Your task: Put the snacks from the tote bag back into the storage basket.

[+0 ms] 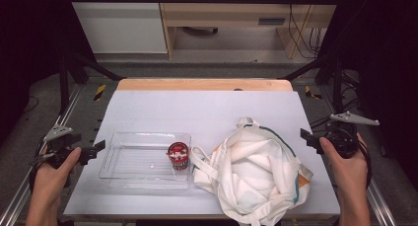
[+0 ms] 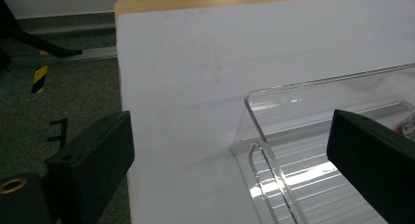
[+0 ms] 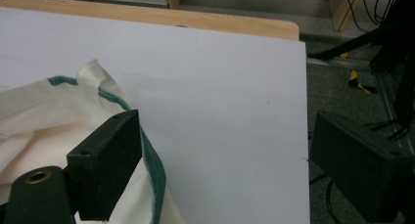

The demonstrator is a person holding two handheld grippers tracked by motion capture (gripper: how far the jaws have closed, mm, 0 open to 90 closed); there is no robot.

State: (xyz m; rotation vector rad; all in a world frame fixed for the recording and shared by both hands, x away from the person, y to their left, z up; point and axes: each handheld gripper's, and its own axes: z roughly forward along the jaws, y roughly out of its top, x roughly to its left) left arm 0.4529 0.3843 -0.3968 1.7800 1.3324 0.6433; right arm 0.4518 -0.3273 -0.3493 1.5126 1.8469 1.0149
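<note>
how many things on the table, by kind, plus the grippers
clear plastic tray: 1
red-lidded can, standing in the tray's right end: 1
cream cloth bag with green trim: 1
grippers, both with jaws apart: 2, left gripper and right gripper
total: 5

no readable text anywhere, red can [image 1: 178, 155] lid bears a white mark too small to read, no numbers or signs legible
</note>
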